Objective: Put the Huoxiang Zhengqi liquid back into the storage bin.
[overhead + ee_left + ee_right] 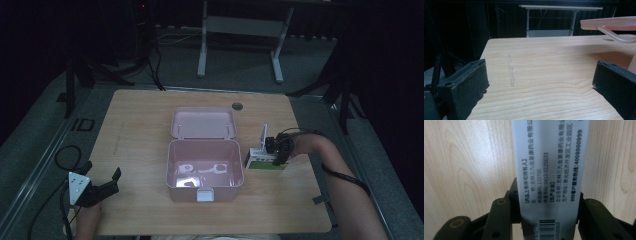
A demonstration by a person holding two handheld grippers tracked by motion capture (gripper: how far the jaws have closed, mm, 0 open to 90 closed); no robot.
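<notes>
While the left tool (pixel 111 184) rests with jaws apart left of the pink box (pixel 204 171), the right tool (pixel 278 153) clamps a white carton (pixel 550 175). That carton lies on the desk (pixel 140 125) just right of the box.

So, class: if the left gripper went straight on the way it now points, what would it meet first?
Probably nothing close: the left gripper points across bare wooden table; the pink box sits just right of its line.

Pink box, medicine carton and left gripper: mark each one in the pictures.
pink box (pixel 170 165), high view, on its left wall.
medicine carton (pixel 549 170), right gripper view, on its printed white face.
left gripper (pixel 116 181), high view, midway between its fingertips.
</notes>
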